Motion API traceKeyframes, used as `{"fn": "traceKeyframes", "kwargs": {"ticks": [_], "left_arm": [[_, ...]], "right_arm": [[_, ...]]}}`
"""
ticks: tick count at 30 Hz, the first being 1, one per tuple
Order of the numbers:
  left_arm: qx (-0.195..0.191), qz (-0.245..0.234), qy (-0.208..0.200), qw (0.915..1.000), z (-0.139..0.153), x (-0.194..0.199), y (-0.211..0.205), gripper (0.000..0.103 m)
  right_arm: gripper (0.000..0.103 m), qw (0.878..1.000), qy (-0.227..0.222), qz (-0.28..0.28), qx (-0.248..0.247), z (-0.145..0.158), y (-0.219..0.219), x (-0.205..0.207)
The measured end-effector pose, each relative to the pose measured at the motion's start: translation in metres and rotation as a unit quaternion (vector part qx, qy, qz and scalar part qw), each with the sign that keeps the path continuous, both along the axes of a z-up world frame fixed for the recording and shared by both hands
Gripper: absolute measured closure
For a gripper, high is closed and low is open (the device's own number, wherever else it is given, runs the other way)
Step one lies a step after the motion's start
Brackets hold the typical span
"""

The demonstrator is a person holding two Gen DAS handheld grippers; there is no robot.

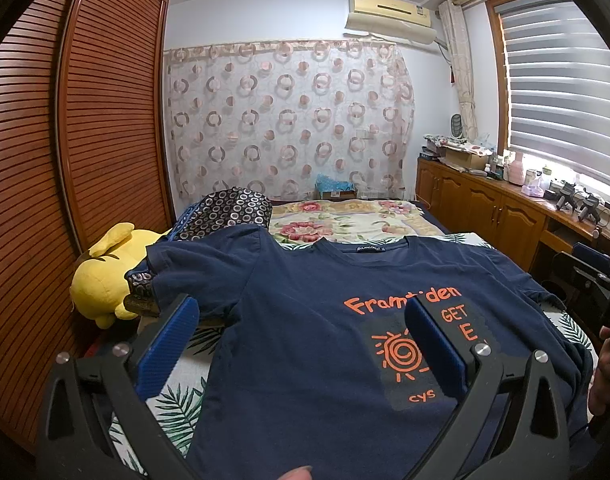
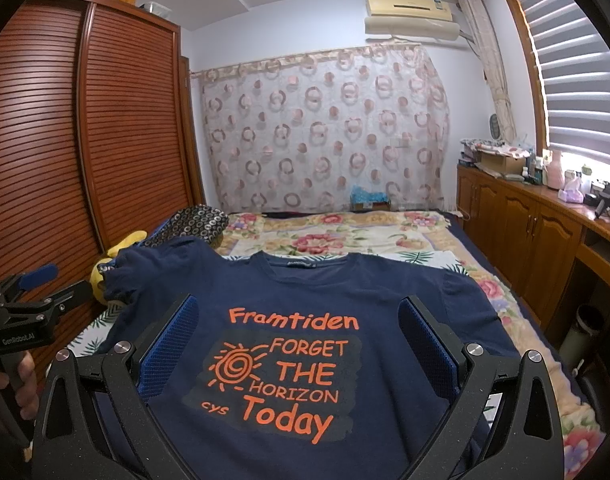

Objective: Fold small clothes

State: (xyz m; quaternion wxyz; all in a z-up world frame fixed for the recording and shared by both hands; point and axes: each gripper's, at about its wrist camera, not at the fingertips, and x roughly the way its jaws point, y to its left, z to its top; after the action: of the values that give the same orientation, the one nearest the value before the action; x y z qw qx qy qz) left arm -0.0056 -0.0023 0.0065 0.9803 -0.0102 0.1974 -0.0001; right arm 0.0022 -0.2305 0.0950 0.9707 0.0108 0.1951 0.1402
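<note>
A navy T-shirt (image 1: 305, 280) with orange print lies flat, front up, on the bed, collar toward the far end; it also shows in the right wrist view (image 2: 385, 292). My left gripper (image 1: 301, 312) is open and empty, hovering above the shirt's left side near its left sleeve (image 1: 193, 260). My right gripper (image 2: 297, 316) is open and empty, hovering above the shirt's chest print. The right gripper shows at the right edge of the left wrist view (image 1: 601, 288); the left gripper shows at the left edge of the right wrist view (image 2: 33, 296).
A yellow plush toy (image 1: 101, 276) and a dark patterned pillow (image 1: 229, 212) lie at the bed's left, beside a brown slatted wardrobe (image 1: 65, 140). A floral blanket (image 1: 345, 220) covers the far bed. Wooden cabinets (image 2: 537, 224) with clutter run along the right wall.
</note>
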Motion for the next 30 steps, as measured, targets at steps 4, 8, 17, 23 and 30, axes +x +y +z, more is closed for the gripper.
{"fn": "traceKeyframes", "kwargs": {"ticks": [4, 8, 17, 23, 30], "left_arm": [[0.0, 0.0, 0.0, 1.0, 0.0, -0.0002, -0.0008, 0.0], [0.001, 0.0, 0.0, 1.0, -0.0001, -0.0002, -0.0012, 0.0], [0.001, 0.0, 0.0, 1.0, 0.0001, -0.0004, -0.0019, 0.0], [0.002, 0.0, 0.0, 1.0, 0.0003, -0.0007, -0.0024, 0.0], [0.002, -0.001, 0.0, 1.0, -0.0003, -0.0005, -0.0006, 0.0]], "right_arm": [[0.001, 1.0, 0.0, 0.0, 0.0, -0.0002, -0.0002, -0.0001], [0.001, 1.0, 0.0, 0.0, 0.0, -0.0007, -0.0006, -0.0002], [0.001, 1.0, 0.001, 0.0, 0.001, -0.0013, -0.0009, -0.0002], [0.001, 1.0, 0.001, 0.0, 0.001, -0.0013, -0.0018, -0.0003], [0.001, 1.0, 0.002, 0.004, 0.002, 0.0005, 0.0037, -0.0015]]}}
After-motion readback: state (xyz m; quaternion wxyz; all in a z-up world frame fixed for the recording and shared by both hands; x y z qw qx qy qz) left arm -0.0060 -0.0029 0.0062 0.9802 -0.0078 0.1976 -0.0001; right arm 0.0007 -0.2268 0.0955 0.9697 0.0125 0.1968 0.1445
